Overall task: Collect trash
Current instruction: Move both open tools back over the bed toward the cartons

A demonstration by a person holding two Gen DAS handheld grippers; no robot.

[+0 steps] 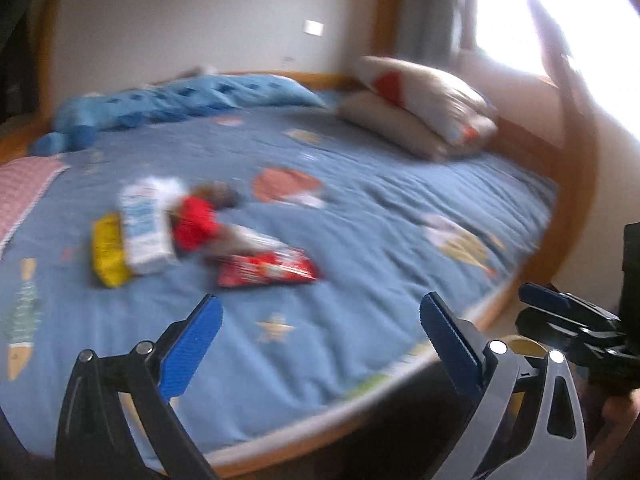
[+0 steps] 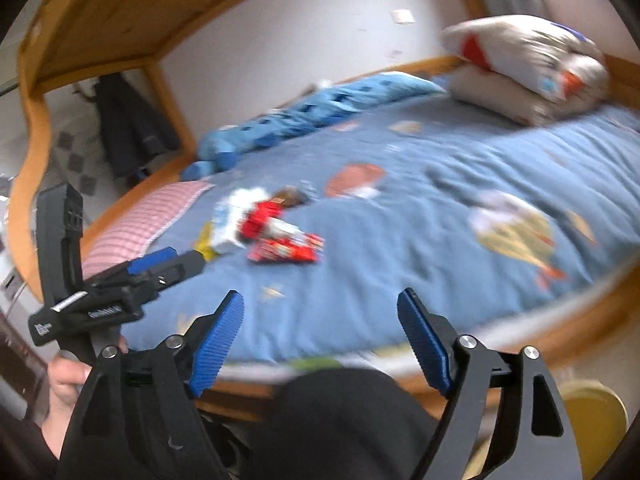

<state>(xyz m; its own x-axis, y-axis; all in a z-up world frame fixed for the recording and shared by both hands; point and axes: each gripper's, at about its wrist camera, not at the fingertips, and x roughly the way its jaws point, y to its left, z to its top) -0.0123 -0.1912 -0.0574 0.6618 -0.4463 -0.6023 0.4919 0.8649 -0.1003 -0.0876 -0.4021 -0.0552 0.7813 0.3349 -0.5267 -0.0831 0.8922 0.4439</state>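
A small heap of trash lies on the blue bedspread point(image 1: 360, 220): a white and blue carton point(image 1: 146, 228), a yellow wrapper point(image 1: 106, 252), a crumpled red wrapper point(image 1: 196, 222), a flat red snack packet point(image 1: 266, 270) and something brown point(image 1: 218, 194) behind. The heap also shows in the right wrist view, with the red packet point(image 2: 286, 250) nearest. My left gripper point(image 1: 320, 336) is open and empty, above the bed's near part, short of the heap. My right gripper point(image 2: 320, 332) is open and empty over the bed's front edge. The frames are blurred.
Two stacked pillows point(image 1: 424, 108) lie at the bed's far right. A rumpled blue blanket point(image 1: 180, 104) runs along the wall. A pink checked cloth point(image 2: 148, 220) lies at the left end. The wooden bunk frame point(image 2: 100, 12) hangs overhead. A yellow bin point(image 2: 592, 420) stands on the floor.
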